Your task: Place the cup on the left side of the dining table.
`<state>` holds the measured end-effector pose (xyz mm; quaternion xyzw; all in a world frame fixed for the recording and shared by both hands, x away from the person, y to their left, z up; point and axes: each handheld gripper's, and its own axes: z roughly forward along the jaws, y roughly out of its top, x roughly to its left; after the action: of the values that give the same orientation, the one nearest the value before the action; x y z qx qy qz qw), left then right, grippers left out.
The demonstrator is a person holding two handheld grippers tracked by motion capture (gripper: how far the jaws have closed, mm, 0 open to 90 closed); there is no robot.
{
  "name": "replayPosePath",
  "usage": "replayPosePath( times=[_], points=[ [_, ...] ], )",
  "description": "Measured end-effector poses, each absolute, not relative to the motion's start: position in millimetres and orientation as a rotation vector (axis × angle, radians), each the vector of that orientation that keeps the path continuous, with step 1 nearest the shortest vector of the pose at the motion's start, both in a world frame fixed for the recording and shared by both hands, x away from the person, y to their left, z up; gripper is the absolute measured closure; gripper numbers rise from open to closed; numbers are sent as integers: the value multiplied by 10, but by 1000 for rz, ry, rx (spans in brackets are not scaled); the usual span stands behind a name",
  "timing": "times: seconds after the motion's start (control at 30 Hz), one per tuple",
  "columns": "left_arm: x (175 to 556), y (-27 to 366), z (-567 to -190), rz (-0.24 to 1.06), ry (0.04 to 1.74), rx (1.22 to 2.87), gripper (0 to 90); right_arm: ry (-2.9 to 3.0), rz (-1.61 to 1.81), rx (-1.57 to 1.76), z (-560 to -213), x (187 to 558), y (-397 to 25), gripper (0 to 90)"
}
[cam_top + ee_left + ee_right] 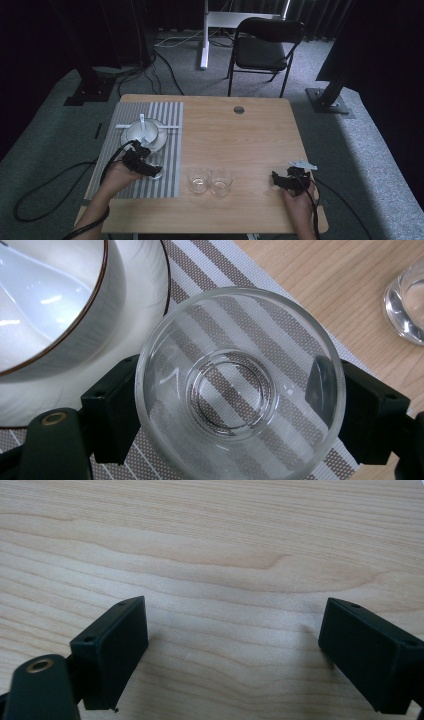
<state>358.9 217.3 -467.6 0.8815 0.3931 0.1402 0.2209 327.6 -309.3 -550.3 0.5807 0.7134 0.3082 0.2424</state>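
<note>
A clear glass (240,390) sits between the jaws of my left gripper (232,372), both pads pressed to its sides, over a grey-and-white striped placemat (210,265). Seen from above, that left gripper (145,165) and the clear glass (156,169) are on the placemat (170,180), just in front of a white bowl (141,131) on a white plate (159,142). Two more clear glasses (198,180) (221,182) stand side by side on the bare wood. My right gripper (282,176) rests near the table's right front, and up close the right gripper (235,615) is open over bare wood.
The bowl (45,305) and plate (142,315) lie close to the left of the held glass. Another glass (407,305) stands off to its right. A spoon (142,122) rests in the bowl. A black chair (265,50) stands beyond the table's far edge.
</note>
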Motion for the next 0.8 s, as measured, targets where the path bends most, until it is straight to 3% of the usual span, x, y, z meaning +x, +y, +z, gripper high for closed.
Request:
replayPosePath(
  times=[0.47, 0.53, 0.6, 0.67, 0.8],
  points=[
    [3533, 2251, -4716, 394, 1066, 2375, 173, 1950, 843, 1588, -5503, 3276, -3093, 118],
    [3527, 2261, -4725, 397, 1083, 2365, 96, 1950, 842, 1587, -5503, 3276, -3093, 118],
    [3521, 2283, -4723, 382, 1093, 2343, 96, 1950, 842, 1587, -5503, 3276, -3093, 118],
    [3517, 2303, -4740, 347, 1094, 2339, 2, 1950, 842, 1587, -5503, 3276, -3093, 118],
    [3477, 2330, -4793, 372, 1069, 2330, 2, 1950, 842, 1588, -5503, 3276, -3092, 118]
  ],
)
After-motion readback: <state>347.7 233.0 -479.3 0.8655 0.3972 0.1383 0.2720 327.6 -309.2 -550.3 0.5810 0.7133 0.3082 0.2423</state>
